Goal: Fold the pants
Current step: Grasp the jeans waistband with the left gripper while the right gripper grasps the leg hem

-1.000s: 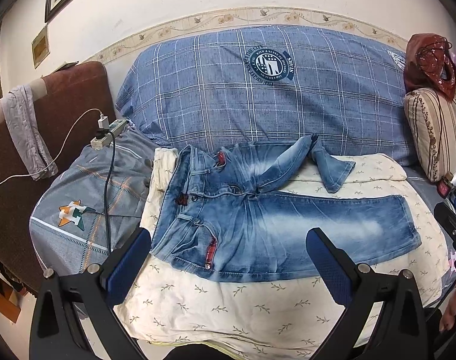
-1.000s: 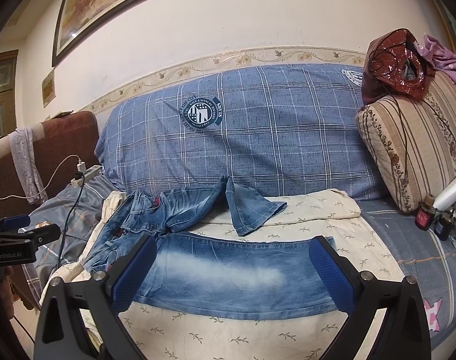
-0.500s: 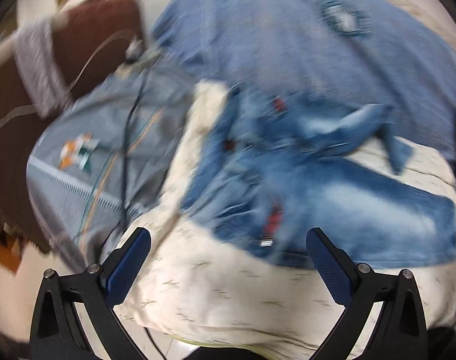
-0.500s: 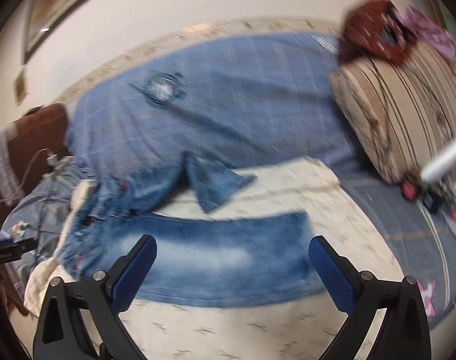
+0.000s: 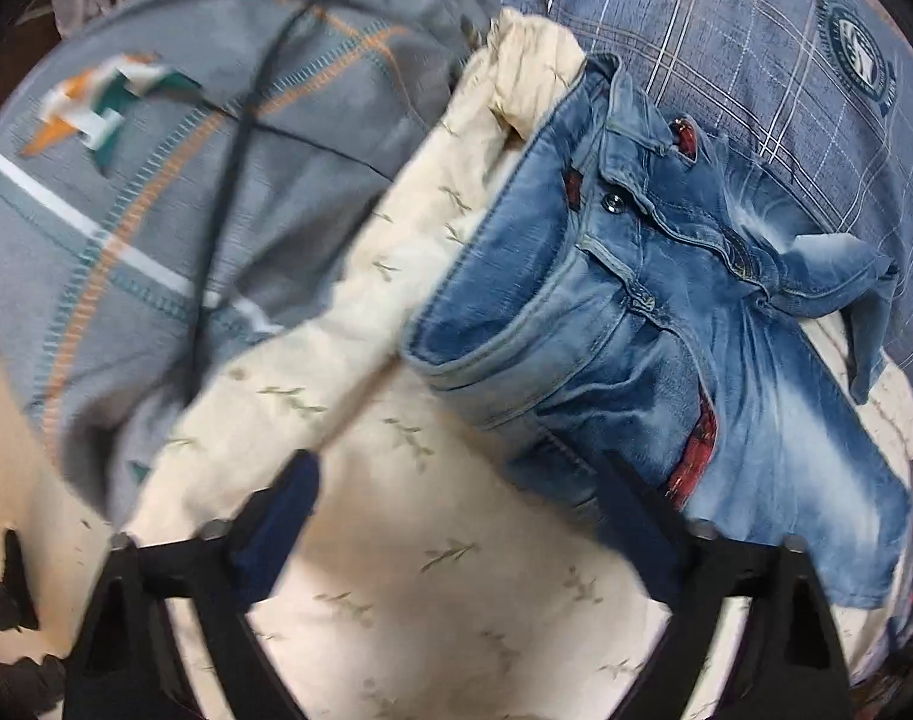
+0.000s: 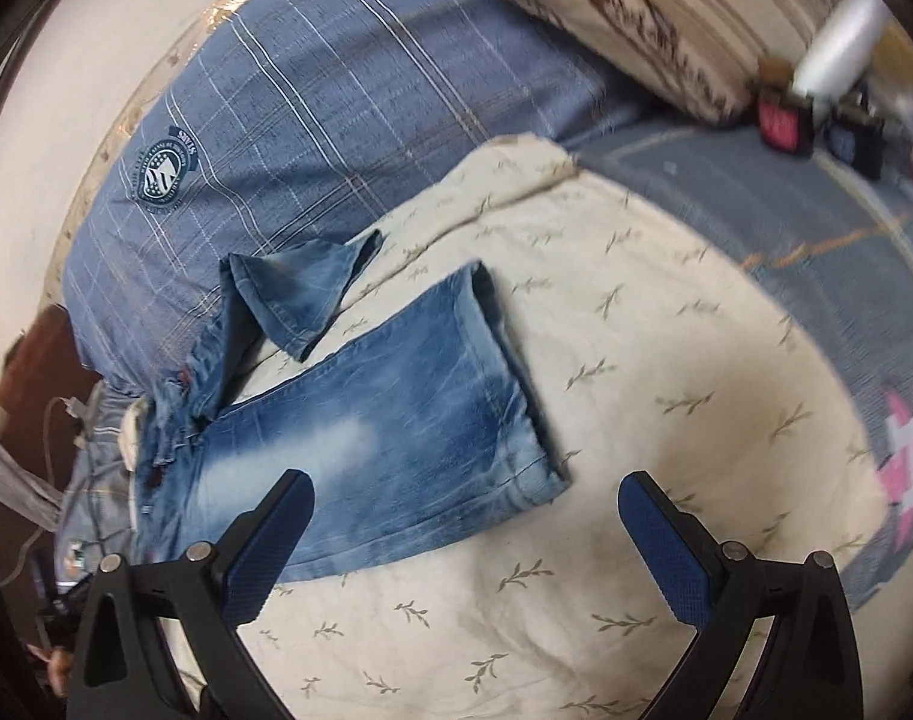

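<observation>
Blue jeans (image 5: 666,324) lie long-ways on the cream blanket (image 5: 432,570), waist end just ahead of the closing, empty left claw (image 5: 456,534), leg end just ahead of the wide-open, empty right claw (image 6: 465,531).

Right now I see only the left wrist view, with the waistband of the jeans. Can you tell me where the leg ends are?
Observer: In the right wrist view, the near leg hem lies flat on the cream sheet.
Operator: And the other leg?
Observer: The far leg is bent back on itself, its cuff resting by the blue plaid cover.
Operator: Is the right gripper holding anything?
Observer: No. The right gripper is open, above the sheet near the hem corner, touching no denim.
</observation>
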### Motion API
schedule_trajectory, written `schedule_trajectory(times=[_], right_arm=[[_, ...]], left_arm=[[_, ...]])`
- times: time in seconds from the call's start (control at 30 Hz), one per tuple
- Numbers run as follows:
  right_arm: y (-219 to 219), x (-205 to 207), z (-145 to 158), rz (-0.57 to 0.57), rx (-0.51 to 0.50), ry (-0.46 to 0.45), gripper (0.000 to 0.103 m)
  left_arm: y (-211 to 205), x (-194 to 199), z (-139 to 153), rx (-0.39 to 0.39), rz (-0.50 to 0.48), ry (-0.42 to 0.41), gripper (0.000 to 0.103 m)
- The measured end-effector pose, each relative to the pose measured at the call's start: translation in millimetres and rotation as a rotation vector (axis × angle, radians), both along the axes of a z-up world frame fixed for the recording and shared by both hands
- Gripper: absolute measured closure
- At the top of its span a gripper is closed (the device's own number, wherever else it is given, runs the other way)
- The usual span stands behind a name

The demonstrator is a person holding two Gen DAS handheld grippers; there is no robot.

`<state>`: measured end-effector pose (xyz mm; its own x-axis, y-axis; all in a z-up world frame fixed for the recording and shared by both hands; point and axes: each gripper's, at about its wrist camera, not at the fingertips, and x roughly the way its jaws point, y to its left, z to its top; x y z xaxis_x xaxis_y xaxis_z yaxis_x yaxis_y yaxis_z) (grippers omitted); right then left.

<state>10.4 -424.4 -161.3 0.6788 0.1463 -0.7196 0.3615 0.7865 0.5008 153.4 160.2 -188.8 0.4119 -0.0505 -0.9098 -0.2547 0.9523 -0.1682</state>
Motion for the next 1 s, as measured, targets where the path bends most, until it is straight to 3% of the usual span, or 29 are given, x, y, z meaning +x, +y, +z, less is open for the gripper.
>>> schedule_trajectory(times=[0.1, 0.2, 0.27, 0.4, 0.6, 0.7, 0.73, 0.77, 0.83, 1.0], right_arm=[[-8.5, -0.4, -12.0, -0.009, 0.091, -0.015, 0.001], [-21.3, -0.8, -25.3, -0.037, 0.182, -0.024, 0.010], [-31.4, -1.9, -35.8, -0.068, 0.257, -0.029, 0.018], [-45.4, 1.0, -47.9, -0.117, 0.380, -0.063, 0.019], [-33.1, 15.1, -45.3, -0.074, 0.394, -0.073, 0.020], [-19.2, 22.0, -47.7, -0.037, 0.350, -0.031, 0.044], [-15.5, 24.4, -49.6, -0.036, 0.325, -0.008, 0.068], [-13.8, 26.3, -51.6, -0.043, 0.305, 0.012, 0.074], [-11.8, 27.2, -49.8, -0.051, 0.271, 0.015, 0.075], [-2.9, 31.1, -42.0, -0.042, 0.182, 0.016, 0.077]], left_arm=[[-3.3, 9.6, -7.5, -0.059, -0.007, -0.002, 0.032], [-11.5, 22.9, -16.0, -0.085, -0.031, 0.009, 0.048], [-15.6, 26.8, -19.4, -0.086, -0.028, 0.006, 0.048], [-12.9, 33.7, -24.1, -0.121, -0.009, -0.004, 0.048], [-5.1, 29.1, -18.6, -0.163, 0.011, -0.036, 0.048], [-6.2, 27.2, -17.4, -0.136, 0.006, -0.033, 0.055], [-4.3, 23.1, -16.4, -0.125, 0.003, -0.030, 0.060], [-3.5, 21.8, -16.2, -0.126, -0.001, -0.038, 0.062], [-1.6, 17.9, -15.2, -0.128, -0.011, -0.058, 0.071], [3.3, 5.4, -12.0, -0.124, -0.044, -0.102, 0.080]])
